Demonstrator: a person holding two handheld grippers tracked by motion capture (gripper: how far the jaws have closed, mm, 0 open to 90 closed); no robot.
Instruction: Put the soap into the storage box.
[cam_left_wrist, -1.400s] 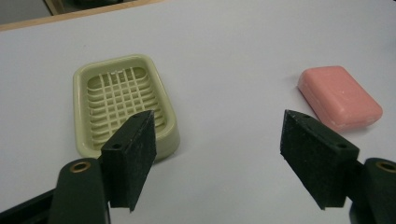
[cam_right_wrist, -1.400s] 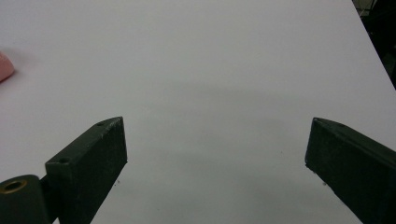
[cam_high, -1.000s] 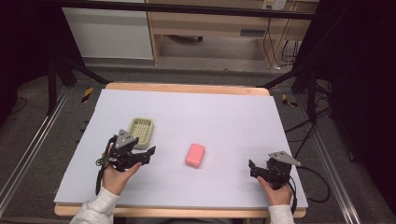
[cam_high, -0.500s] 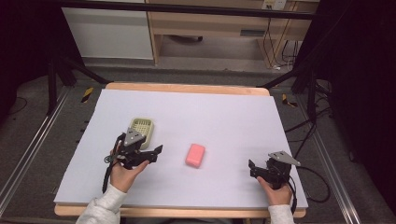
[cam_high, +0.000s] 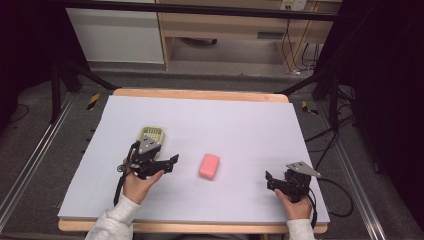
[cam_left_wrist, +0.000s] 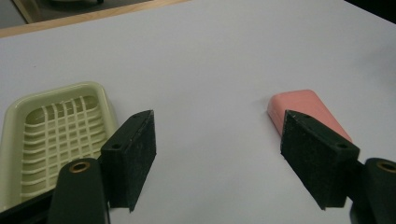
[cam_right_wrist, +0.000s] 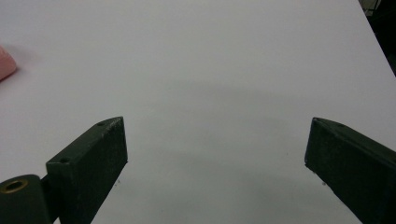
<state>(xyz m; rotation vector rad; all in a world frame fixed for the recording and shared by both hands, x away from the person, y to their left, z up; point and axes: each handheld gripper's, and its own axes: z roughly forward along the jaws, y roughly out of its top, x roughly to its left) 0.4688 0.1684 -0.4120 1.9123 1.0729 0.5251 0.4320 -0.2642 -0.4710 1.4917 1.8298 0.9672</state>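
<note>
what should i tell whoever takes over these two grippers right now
Left gripper: open, empty, near the pale green plastic soap dish, jaws pointing toward the pink rectangular soap bar.
Right gripper: open, empty, near the right front of the white table.
Soap bar lies loose mid-table, apart from the dish, which is empty.
Done: nothing gripped yet.
Left: probably grasp the bar and set it in the dish.

Plenty of bare white tabletop all around. Just two things in the way: pale green plastic soap dish at left, pink rounded soap bar mid-table, open lane between them.
</note>
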